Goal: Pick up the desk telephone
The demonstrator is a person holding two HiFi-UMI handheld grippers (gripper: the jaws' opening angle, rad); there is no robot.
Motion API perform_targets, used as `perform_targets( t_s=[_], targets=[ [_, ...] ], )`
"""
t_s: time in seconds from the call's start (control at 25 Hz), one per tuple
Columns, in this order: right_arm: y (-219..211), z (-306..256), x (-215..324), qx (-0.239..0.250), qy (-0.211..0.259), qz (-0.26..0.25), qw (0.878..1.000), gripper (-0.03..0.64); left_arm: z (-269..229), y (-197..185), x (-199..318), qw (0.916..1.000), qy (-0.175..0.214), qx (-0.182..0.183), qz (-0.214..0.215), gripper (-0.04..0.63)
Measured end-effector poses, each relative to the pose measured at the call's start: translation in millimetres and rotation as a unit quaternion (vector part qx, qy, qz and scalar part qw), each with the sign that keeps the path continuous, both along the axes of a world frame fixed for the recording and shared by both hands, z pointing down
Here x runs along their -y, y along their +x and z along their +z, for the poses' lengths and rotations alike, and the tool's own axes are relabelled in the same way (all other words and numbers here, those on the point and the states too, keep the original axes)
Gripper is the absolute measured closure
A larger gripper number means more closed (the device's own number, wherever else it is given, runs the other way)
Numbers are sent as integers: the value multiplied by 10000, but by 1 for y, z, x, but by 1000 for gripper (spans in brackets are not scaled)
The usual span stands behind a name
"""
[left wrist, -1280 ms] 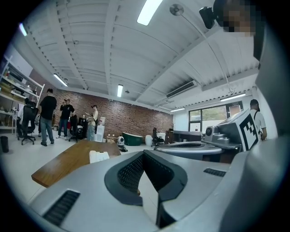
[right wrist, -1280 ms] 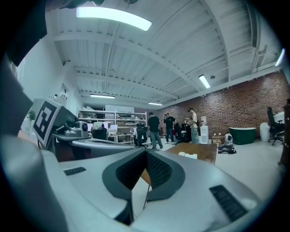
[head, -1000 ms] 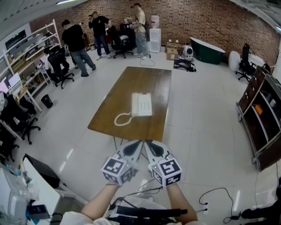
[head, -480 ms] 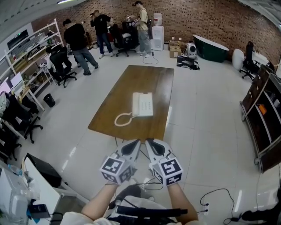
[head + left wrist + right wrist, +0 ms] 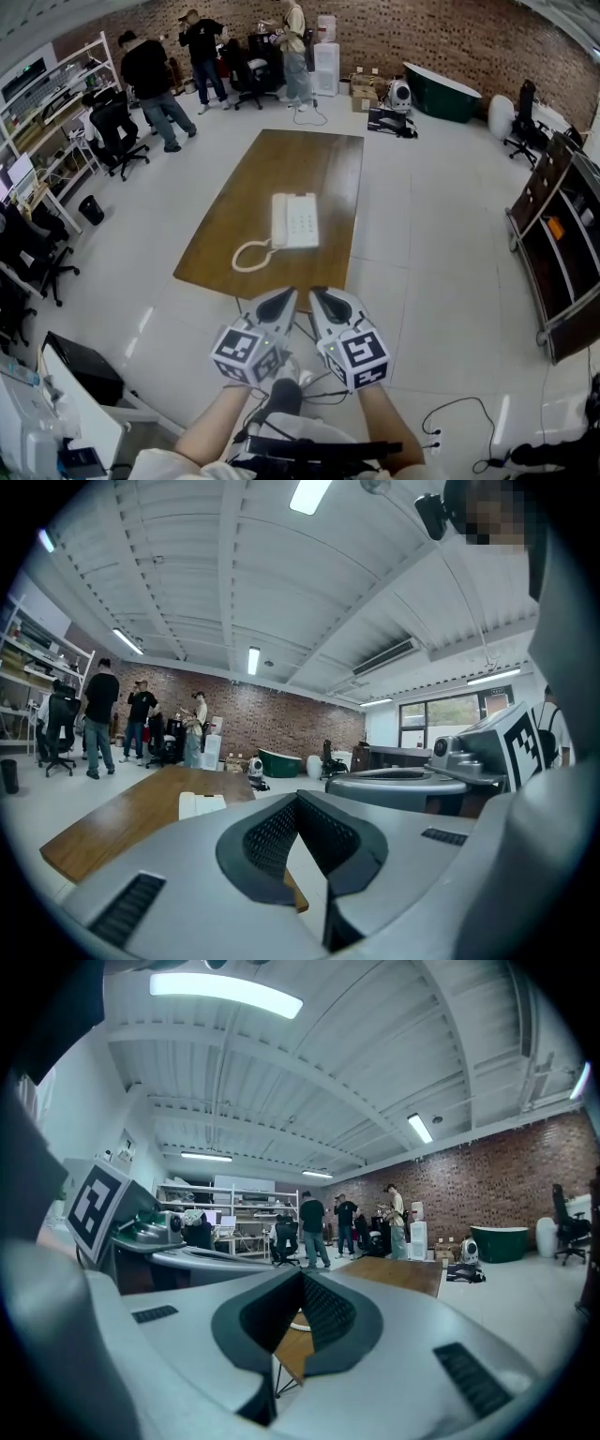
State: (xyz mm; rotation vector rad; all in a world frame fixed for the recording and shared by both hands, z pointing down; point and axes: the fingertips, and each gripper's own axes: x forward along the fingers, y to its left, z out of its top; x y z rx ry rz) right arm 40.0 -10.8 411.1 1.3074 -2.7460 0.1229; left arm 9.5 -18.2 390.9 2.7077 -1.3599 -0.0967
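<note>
A white desk telephone (image 5: 294, 220) lies near the front end of a long brown table (image 5: 319, 173), its coiled cord (image 5: 246, 255) looping toward the front left. In the left gripper view the telephone (image 5: 201, 804) shows as a pale block on the table (image 5: 122, 822). Both grippers are held side by side short of the table's near edge, apart from the phone. My left gripper (image 5: 287, 296) and right gripper (image 5: 318, 296) are shut with nothing between the jaws. The right gripper view shows the table (image 5: 405, 1273) ahead past the shut jaws (image 5: 302, 1281).
Several people (image 5: 150, 75) stand at the far end of the room by office chairs (image 5: 111, 127). Shelving (image 5: 562, 234) lines the right wall and desks sit at the left. Cables and a power strip (image 5: 436, 436) lie on the floor at the lower right.
Both grippers and the head view have moved forward toward the table; the telephone now sits lower and nearer in the head view. The jaws stayed shut.
</note>
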Motion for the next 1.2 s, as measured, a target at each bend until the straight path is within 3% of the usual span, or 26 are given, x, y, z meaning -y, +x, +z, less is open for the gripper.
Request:
perform_targets(
  t_s=[0.68, 1.2],
  targets=[
    [-22, 22, 108, -187, -466, 31, 9987, 615, 22, -23, 113, 9991, -410, -114, 11, 594],
    [-48, 36, 178, -252, -665, 179, 9973, 615, 37, -41, 194, 9975, -607, -165, 334, 594]
  ],
)
